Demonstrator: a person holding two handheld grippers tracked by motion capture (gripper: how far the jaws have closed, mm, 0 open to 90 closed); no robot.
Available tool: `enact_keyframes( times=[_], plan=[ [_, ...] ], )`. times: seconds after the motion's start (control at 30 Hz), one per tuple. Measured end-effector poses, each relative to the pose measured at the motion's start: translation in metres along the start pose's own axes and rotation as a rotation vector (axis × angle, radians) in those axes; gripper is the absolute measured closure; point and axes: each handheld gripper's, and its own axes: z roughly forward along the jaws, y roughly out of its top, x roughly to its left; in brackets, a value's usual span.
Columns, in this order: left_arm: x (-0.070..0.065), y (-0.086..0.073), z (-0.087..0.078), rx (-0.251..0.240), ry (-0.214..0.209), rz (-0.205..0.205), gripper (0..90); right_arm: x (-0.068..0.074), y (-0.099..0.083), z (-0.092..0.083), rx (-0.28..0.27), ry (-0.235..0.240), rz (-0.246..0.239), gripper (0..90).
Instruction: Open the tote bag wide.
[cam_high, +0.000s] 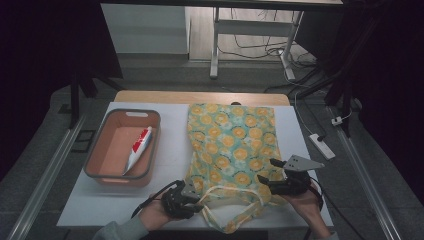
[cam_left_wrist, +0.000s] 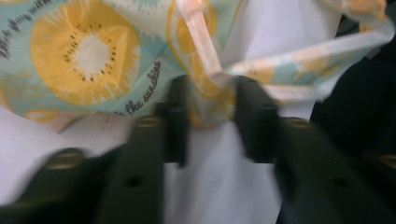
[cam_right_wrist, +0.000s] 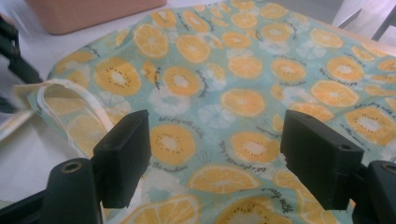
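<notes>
High view first: the white desk (cam_high: 170, 150) carries a fruit-print cloth bag (cam_high: 232, 140) lying flat at its middle, mouth and handles towards the near edge. To the left sits a pink bin (cam_high: 100, 172) with a toothpaste tube (cam_high: 137, 150) inside it. At the bag's near left corner, the left gripper (cam_high: 192, 192) has its fingers (cam_left_wrist: 175, 126) pinched on the gathered cloth where a handle (cam_left_wrist: 201, 42) joins the rim. The right gripper (cam_high: 275, 177) rests over the bag's near right side with its fingers (cam_right_wrist: 123, 154) spread wide, nothing between them. My guess is the bag's mouth is being taken up for opening; next, the right fingers would need to clamp the opposite rim before any lifting.
</notes>
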Motion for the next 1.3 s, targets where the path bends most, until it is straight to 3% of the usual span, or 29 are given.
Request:
enact_keyframes(
  times=[0.03,0.1,0.3,0.53,0.67,0.83,0.9,1.0,1.03,1.3],
  plan=[
    [0.000,0.000,-0.001,-0.001,-0.004,0.000,78.0,0.000,0.000,0.000,0.000,0.000,0.000,24.6],
    [0.001,0.000,-0.004,-0.012,-0.017,0.005,88.2,0.002,0.002,-0.001,-0.003,0.001,-0.003,24.7],
    [0.003,-0.003,-0.020,-0.082,-0.047,-0.002,89.2,0.008,0.006,-0.005,-0.005,0.017,-0.026,25.0],
    [0.005,-0.003,-0.064,-0.245,-0.053,-0.027,89.2,0.016,0.011,-0.007,0.013,0.056,-0.052,25.1],
    [0.015,-0.004,-0.087,-0.325,-0.036,-0.062,89.2,0.025,0.019,-0.010,0.032,0.114,-0.066,24.7],
    [0.025,-0.006,-0.110,-0.419,-0.025,-0.114,89.2,0.048,0.022,-0.007,0.091,0.210,-0.099,21.6],
    [0.028,-0.007,-0.116,-0.438,-0.011,-0.125,89.2,0.062,0.015,-0.004,0.133,0.251,-0.126,19.8],
    [0.032,-0.007,-0.120,-0.457,-0.005,-0.136,89.2,0.069,0.012,-0.002,0.155,0.273,-0.137,18.1],
    [0.032,-0.006,-0.120,-0.457,-0.003,-0.138,89.2,0.077,0.009,0.001,0.186,0.300,-0.160,14.1],
    [0.040,-0.005,-0.118,-0.456,0.002,-0.158,89.2,0.090,0.003,0.022,0.261,0.325,-0.216,8.1]
  ],
)
